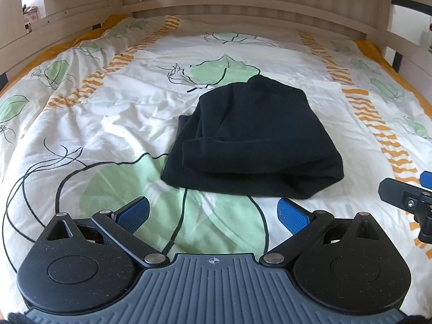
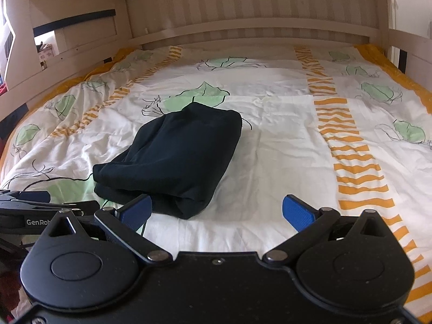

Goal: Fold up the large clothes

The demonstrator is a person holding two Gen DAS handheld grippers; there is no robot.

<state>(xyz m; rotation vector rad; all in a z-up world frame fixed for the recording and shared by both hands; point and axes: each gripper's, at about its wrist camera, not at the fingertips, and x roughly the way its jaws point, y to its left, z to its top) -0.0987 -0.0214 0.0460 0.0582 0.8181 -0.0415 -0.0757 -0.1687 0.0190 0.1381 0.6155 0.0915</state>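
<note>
— Where's the garment now?

— The black garment (image 1: 253,140) lies on the bed, on the leaf-print duvet (image 1: 108,124), folded into a thick bundle with its layers stacked; the near edge shows a rolled fold; the wooden headboard (image 1: 243,8) is well behind it.

— And the two tools?

— Both are off the cloth; the left gripper (image 1: 213,210) hangs just short of the bundle's near edge, jaws spread wide, nothing between them; the right gripper (image 2: 217,210) is the same, wide apart and empty, with its left blue pad (image 2: 136,210) just at the bundle's near corner; I cannot tell whether it touches.

— So the folding's done?

— Nearly, I'd judge; the bundle looks compact, though the left side sags out unevenly; if another fold or a tidy-up is wanted, I'd take the near edge with both, one at each corner, pinching all the layers together; grab only the top layer and the stack will slide apart; lift low and carry the edge over evenly, so the far side doesn't drag on the soft duvet.
</note>
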